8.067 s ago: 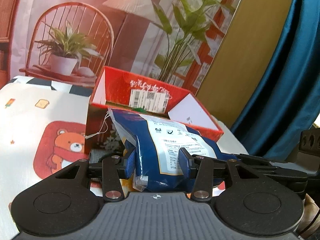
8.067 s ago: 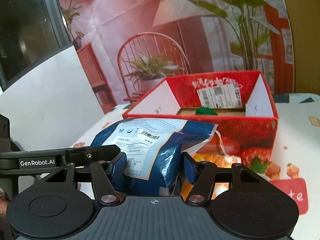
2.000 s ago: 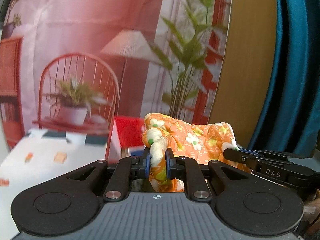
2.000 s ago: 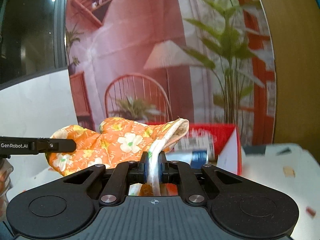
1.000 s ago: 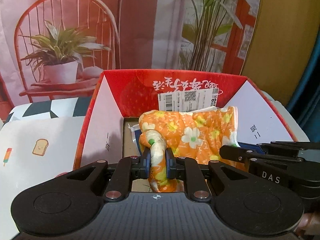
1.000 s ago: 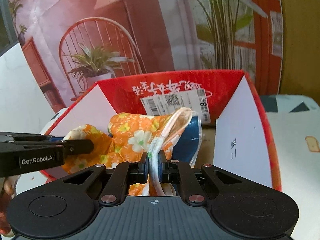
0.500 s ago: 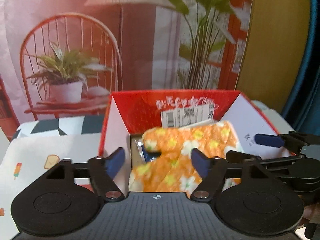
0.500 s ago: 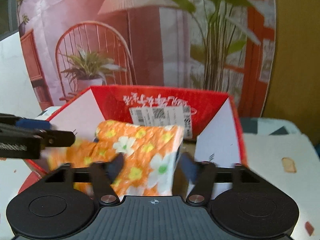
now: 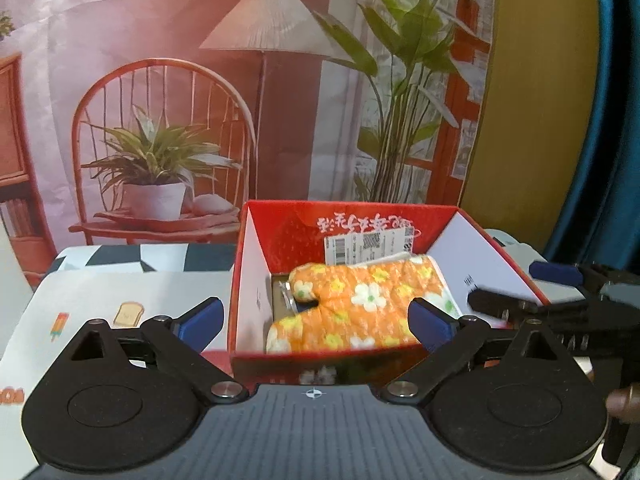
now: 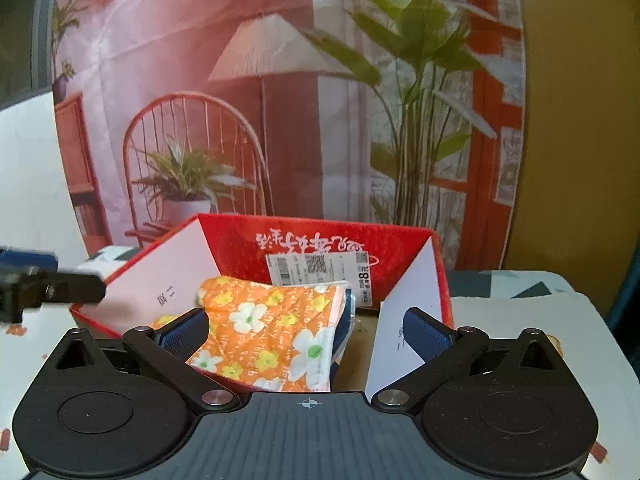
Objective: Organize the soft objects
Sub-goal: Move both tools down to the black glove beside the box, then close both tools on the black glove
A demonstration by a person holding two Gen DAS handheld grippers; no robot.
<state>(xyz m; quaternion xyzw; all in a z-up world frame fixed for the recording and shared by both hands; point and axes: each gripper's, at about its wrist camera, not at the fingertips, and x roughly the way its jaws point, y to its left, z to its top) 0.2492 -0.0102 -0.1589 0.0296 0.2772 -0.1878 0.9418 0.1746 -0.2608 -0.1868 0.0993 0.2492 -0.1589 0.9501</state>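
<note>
Oven mitt (image 9: pixel 360 300): lies inside red box (image 9: pixel 400 224), long axis left-right, thumb at left.
Left gripper (image 9: pixel 316 322): level before box, fingers apart, empty.
Right gripper (image 10: pixel 308 334): likewise spread, empty.

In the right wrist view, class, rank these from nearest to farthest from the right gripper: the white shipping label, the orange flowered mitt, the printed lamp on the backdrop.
1. Orange flowered mitt: in the red box, just ahead of the open right gripper.
2. White shipping label: on the box's back wall.
3. Printed lamp: on the backdrop, behind the box.
</note>
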